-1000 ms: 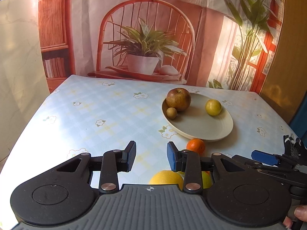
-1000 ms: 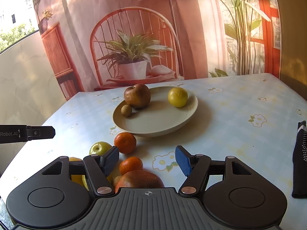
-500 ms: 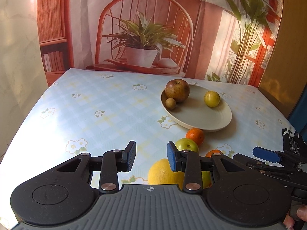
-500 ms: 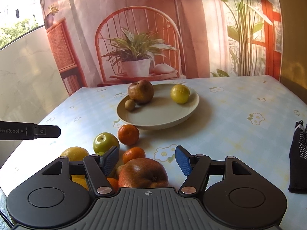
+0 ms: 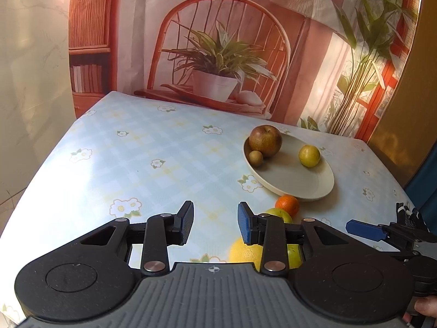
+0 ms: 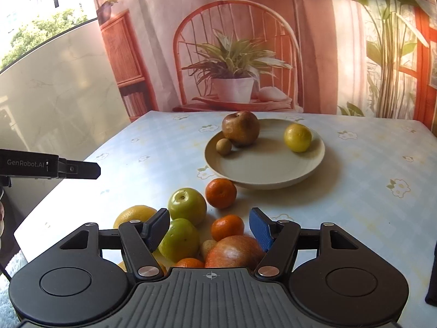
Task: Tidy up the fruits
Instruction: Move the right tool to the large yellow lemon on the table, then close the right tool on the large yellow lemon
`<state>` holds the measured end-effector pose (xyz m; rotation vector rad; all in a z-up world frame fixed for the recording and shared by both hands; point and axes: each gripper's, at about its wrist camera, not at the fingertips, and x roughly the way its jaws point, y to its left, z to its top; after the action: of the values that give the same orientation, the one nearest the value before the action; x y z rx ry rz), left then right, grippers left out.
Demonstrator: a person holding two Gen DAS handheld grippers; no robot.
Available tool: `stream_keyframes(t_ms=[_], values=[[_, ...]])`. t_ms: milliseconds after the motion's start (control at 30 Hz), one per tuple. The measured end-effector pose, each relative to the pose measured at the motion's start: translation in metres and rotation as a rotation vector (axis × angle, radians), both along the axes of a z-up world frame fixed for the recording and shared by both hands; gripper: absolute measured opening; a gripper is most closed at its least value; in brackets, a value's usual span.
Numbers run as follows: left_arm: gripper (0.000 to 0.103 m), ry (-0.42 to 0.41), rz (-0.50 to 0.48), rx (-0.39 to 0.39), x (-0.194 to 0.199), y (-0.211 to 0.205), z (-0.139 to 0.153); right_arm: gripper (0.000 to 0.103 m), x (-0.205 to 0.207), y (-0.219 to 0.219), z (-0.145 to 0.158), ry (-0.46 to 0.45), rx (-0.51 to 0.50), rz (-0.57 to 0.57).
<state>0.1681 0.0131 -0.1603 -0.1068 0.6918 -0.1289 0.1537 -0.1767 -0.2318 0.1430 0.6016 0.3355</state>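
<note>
On the side of the left gripper (image 6: 82, 169), seen from the right wrist view, white lettering reads "GenRobot.AI"; no other writing is legible. From its own camera the left gripper (image 5: 215, 222) has its jaws parted with nothing between them, above bare worktop (image 5: 136, 164). The right gripper (image 6: 209, 228) stands spread, pinching nothing, over a cluster of loose fruit. A reddish apple (image 6: 235, 251) lies just below and between its fingers. Two green apples (image 6: 187, 202) sit by its left finger, a yellow citrus (image 6: 133, 214) farther left, and two mandarins (image 6: 221, 192) just ahead. Beyond them, ahead of both grippers, a cream plate (image 6: 273, 175) carries a brown apple (image 6: 240, 128), a small brown fruit (image 6: 224, 146) and a lemon (image 6: 297, 137).
</note>
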Motion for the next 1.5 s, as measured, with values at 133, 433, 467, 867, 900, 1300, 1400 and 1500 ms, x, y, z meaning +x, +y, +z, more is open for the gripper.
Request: stream_keyframes(t_ms=[133, 433, 467, 867, 900, 1300, 1400, 1500], values=[[0.037, -0.053, 0.06, 0.051, 0.001, 0.021, 0.017, 0.062, 0.011, 0.019, 0.01, 0.012, -0.062, 0.1], [0.037, -0.06, 0.106, 0.036, 0.0, 0.051, 0.025, 0.056, 0.033, 0.071, 0.012, 0.107, -0.108, 0.287], [0.037, -0.057, 0.105, 0.038, -0.001, 0.051, 0.023, 0.056, 0.034, 0.076, 0.012, 0.116, -0.12, 0.304], [0.037, -0.059, 0.112, -0.01, -0.004, 0.065, 0.01, 0.053, 0.056, 0.106, 0.007, 0.253, -0.211, 0.329], [0.037, -0.059, 0.11, -0.017, -0.004, 0.065, 0.009, 0.053, 0.058, 0.108, 0.005, 0.266, -0.228, 0.325], [0.037, -0.037, 0.121, -0.064, -0.002, 0.079, -0.006, 0.053, 0.071, 0.129, 0.008, 0.292, -0.354, 0.355], [0.037, -0.035, 0.14, -0.081, -0.001, 0.085, -0.007, 0.052, 0.077, 0.141, 0.01, 0.251, -0.389, 0.412], [0.037, -0.031, 0.163, -0.099, -0.001, 0.093, -0.008, 0.052, 0.083, 0.156, 0.012, 0.202, -0.42, 0.45]])
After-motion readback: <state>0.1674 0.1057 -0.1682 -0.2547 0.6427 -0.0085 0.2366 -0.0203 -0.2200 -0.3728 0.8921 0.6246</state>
